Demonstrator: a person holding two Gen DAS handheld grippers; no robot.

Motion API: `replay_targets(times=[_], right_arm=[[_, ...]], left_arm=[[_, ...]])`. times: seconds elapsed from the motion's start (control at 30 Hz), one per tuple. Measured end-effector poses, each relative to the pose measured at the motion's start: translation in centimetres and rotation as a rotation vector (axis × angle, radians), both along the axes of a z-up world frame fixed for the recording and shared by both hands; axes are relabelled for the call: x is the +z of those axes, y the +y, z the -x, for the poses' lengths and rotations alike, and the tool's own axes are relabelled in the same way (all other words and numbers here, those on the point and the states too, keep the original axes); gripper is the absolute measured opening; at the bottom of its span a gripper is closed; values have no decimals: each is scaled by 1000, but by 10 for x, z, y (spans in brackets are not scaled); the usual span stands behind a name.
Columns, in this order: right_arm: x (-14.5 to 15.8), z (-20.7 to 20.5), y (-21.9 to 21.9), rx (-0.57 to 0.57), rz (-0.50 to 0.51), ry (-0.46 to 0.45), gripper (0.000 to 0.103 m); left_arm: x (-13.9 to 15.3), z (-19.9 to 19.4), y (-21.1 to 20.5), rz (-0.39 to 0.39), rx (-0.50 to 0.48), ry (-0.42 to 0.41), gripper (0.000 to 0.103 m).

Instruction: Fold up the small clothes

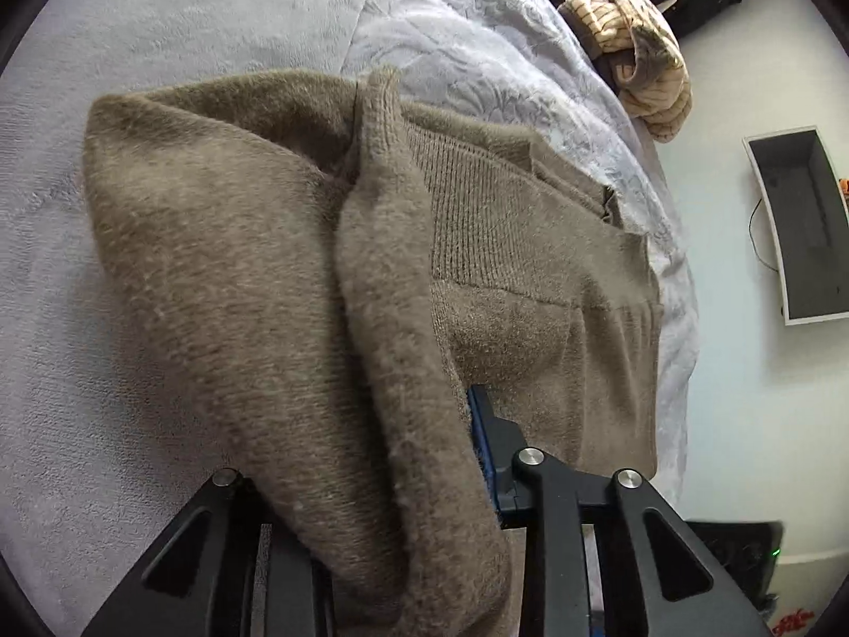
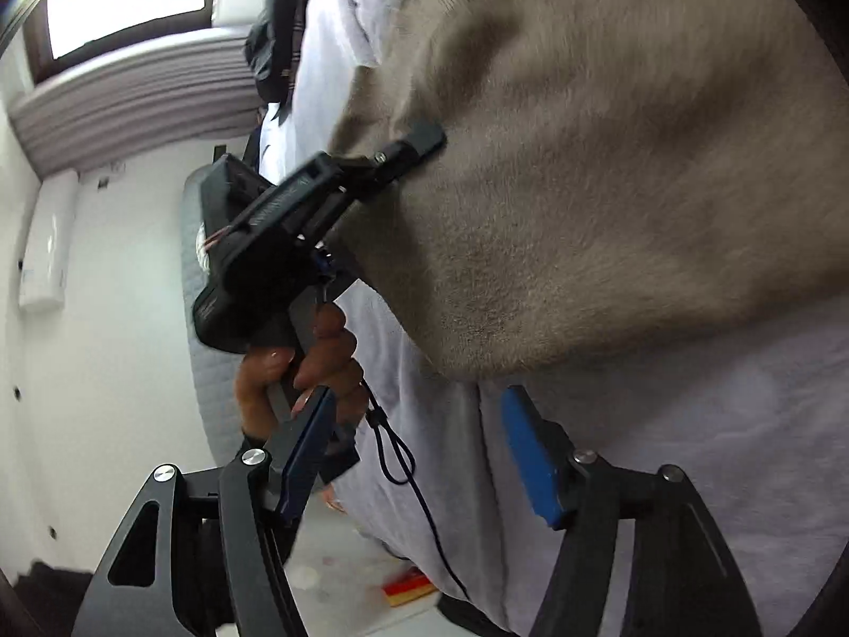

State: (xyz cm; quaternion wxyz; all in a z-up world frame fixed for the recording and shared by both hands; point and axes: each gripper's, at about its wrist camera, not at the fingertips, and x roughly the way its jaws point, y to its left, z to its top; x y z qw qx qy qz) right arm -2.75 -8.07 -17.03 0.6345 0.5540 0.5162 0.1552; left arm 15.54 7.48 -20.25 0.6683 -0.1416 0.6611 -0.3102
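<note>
A fuzzy brown knit sweater [image 1: 239,244] lies on the pale grey bed cover [image 1: 79,371], with one thick fold raised toward the camera. My left gripper [image 1: 392,440] is shut on that fold. Its left finger is buried in the fabric and only the blue pad of the right finger [image 1: 483,435] shows. The right wrist view shows the same left gripper [image 2: 419,143], held by a hand [image 2: 318,361], pinching the sweater's [image 2: 610,186] edge. My right gripper [image 2: 419,451] stands open just below the sweater's hem, over the bed cover [image 2: 690,451], with nothing between its blue pads.
A pile of other clothes [image 1: 637,53] lies at the far end of the bed. Beside the bed, an open grey box [image 1: 801,223] sits on the white floor. The bed's edge runs along the sweater's right side. A window [image 2: 127,0] is at the upper left.
</note>
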Motion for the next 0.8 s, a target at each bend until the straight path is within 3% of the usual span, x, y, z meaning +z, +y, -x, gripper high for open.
replay_targets(times=[0.1, 0.17, 0.2, 0.33, 0.43, 0.5, 0.63, 0.8], right_arm=[[22, 0, -34, -33, 144, -21, 61], [30, -7, -62, -72, 269, -23, 17], [31, -12, -72, -80, 319, -16, 10], [8, -38, -97, -45, 491, 11, 8], [-32, -52, -88, 63, 543, 80, 8], [-42, -52, -84, 65, 551, 58, 6], [-44, -43, -96, 39, 489, 36, 6], [-43, -24, -123, -5, 355, 7, 6]], left_arm=[[7, 4, -2, -18, 3, -40, 31], [13, 7, -5, -42, 2, -70, 31], [14, 7, -5, -52, 4, -77, 31], [19, 9, -10, -90, 15, -108, 31], [23, 10, -14, -101, 25, -124, 28], [32, 13, -20, -103, 33, -142, 28], [59, 18, -45, -67, 24, -198, 28], [100, 31, -103, -49, -67, -290, 28]])
